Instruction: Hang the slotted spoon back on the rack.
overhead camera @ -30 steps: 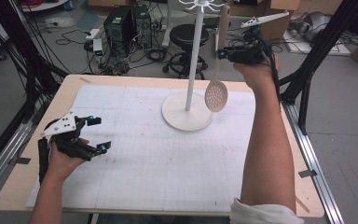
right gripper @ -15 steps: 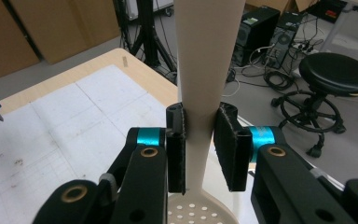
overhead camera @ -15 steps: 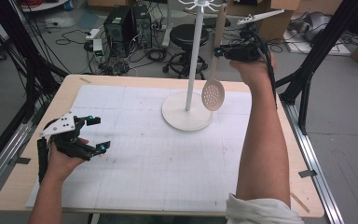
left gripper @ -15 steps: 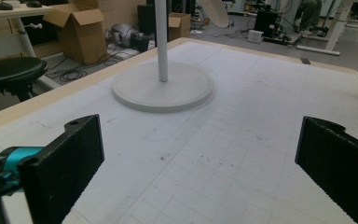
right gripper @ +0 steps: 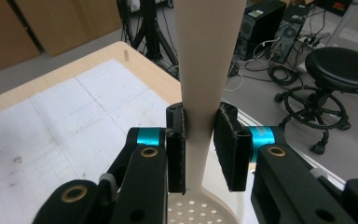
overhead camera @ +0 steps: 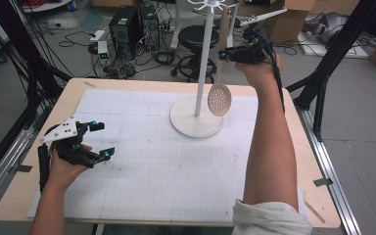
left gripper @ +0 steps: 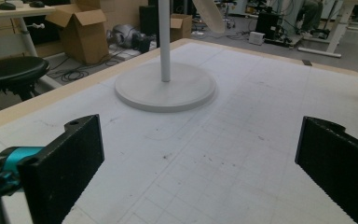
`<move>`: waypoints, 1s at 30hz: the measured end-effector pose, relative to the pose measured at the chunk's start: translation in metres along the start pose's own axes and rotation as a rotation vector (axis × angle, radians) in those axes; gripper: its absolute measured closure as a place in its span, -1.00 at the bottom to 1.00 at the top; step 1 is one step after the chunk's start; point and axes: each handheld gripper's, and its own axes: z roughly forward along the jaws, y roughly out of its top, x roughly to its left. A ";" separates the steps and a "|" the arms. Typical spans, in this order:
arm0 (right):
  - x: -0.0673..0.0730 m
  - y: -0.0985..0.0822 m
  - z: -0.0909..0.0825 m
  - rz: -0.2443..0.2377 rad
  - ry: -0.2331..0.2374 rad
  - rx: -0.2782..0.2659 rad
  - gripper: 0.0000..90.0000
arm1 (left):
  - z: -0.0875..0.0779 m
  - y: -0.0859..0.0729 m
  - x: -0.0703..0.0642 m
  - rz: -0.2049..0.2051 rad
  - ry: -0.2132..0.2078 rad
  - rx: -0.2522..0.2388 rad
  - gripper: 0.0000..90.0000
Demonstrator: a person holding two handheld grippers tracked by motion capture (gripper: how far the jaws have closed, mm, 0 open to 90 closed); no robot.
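My right gripper is clamped on the handle of the slotted spoon, pads squeezing the flat cream shaft from both sides in the right gripper view. The spoon hangs nearly upright, bowl down, handle top up by the hook crown of the white stand. That long axis runs almost parallel to the pole, just to its right, so the hanging end has to travel up and toward the hooks. The right hand is the one on the job; my left gripper rests low on the table with jaws wide apart, nothing between them. Against the earlier frames, the spoon has come nearer the pole, its bowl higher off the base.
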 end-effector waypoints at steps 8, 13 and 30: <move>0.001 0.001 0.007 0.014 0.012 0.017 0.64 | -0.002 0.001 0.000 0.006 0.001 -0.005 -0.96; -0.001 -0.001 0.007 0.075 0.012 -0.013 0.13 | -0.001 0.000 0.000 0.004 -0.001 -0.003 -0.96; 0.025 -0.026 -0.018 -0.034 0.043 -0.086 -0.27 | 0.002 0.000 -0.001 0.008 -0.005 -0.004 -0.96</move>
